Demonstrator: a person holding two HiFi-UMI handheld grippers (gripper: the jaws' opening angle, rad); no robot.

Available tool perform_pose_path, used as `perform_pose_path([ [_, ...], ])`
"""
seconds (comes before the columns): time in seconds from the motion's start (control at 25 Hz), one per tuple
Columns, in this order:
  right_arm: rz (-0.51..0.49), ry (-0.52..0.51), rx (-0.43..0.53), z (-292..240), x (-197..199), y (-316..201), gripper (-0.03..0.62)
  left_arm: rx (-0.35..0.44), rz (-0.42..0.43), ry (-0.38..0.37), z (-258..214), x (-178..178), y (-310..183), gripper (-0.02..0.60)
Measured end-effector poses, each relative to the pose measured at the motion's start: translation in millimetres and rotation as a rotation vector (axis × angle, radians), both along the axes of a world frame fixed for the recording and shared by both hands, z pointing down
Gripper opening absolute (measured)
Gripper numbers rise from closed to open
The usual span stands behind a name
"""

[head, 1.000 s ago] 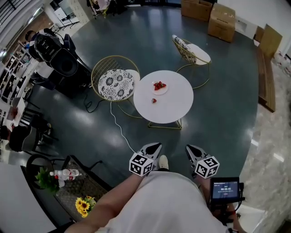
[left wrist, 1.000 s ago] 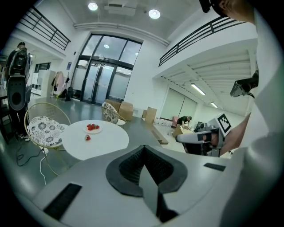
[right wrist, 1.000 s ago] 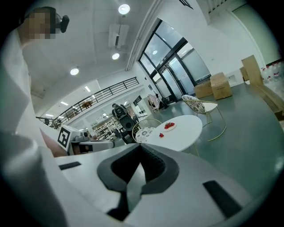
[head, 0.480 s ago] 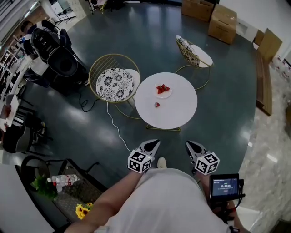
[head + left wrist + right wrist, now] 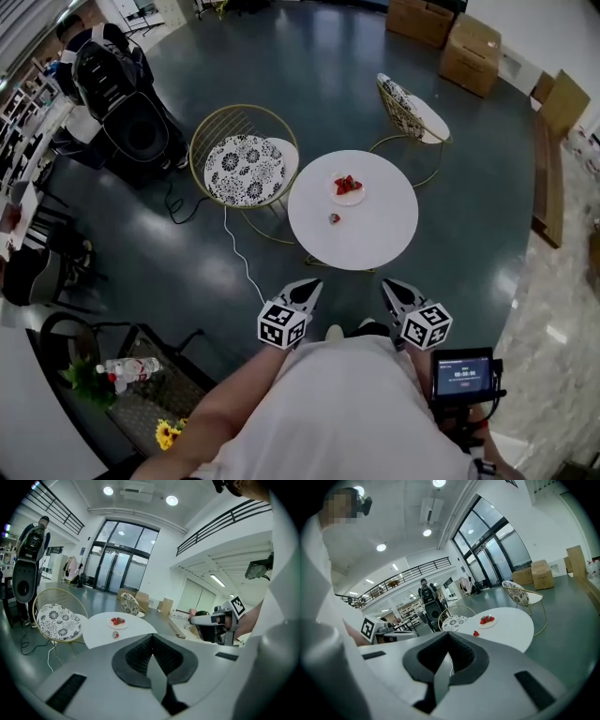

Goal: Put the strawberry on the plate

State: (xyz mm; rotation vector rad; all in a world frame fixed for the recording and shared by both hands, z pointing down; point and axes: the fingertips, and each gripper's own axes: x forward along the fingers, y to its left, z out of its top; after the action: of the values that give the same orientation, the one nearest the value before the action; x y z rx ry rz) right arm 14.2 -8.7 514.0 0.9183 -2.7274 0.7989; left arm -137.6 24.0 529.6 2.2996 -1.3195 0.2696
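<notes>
A round white table (image 5: 375,234) stands ahead on the dark floor. On it sits a small white plate (image 5: 348,196) with several strawberries, and one loose strawberry (image 5: 335,218) lies on the tabletop just in front of the plate. The same loose strawberry (image 5: 115,634) (image 5: 476,633) shows in both gripper views. My left gripper (image 5: 307,293) and right gripper (image 5: 395,293) are held close to my body, well short of the table. Both are shut with nothing between their jaws.
A gold wire chair with a patterned cushion (image 5: 247,169) stands left of the table, another chair (image 5: 412,108) behind it. A white cable (image 5: 236,253) runs across the floor. A black speaker (image 5: 131,127) stands at far left, cardboard boxes (image 5: 469,52) at the back.
The table and chairs have shifted right and drawn slightly nearer in the head view as I move forward. Both grippers remain shut and keep their place by my body.
</notes>
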Motion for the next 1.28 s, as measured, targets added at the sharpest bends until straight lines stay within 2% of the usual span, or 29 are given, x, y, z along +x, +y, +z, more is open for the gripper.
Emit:
perform_pose_path([
  [0.2, -0.035, 0.007, -0.012, 1.4, -14.6, -11.8, 0.006, -0.002, -0.038, 0.0, -5.5, -12.9, -4.4, 0.006],
  [0.56, -0.085, -0.003, -0.024, 11.3, -35.7, -61.5, 0.006, -0.05, -0.084, -0.033, 17.1, -35.1, -39.3, 0.006],
  [0.92, -0.073, 0.015, -0.063, 40.4, -28.3, -116.2, 0.006, -0.09, -0.051, -0.039, 45.9, -23.0, -100.1, 0.006],
  [1.28, -0.089, 0.024, -0.106, 42.9, -29.8, -157.0, 0.006, -0.144, -0.023, -0.072, 58.3, -13.9, -145.5, 0.006],
])
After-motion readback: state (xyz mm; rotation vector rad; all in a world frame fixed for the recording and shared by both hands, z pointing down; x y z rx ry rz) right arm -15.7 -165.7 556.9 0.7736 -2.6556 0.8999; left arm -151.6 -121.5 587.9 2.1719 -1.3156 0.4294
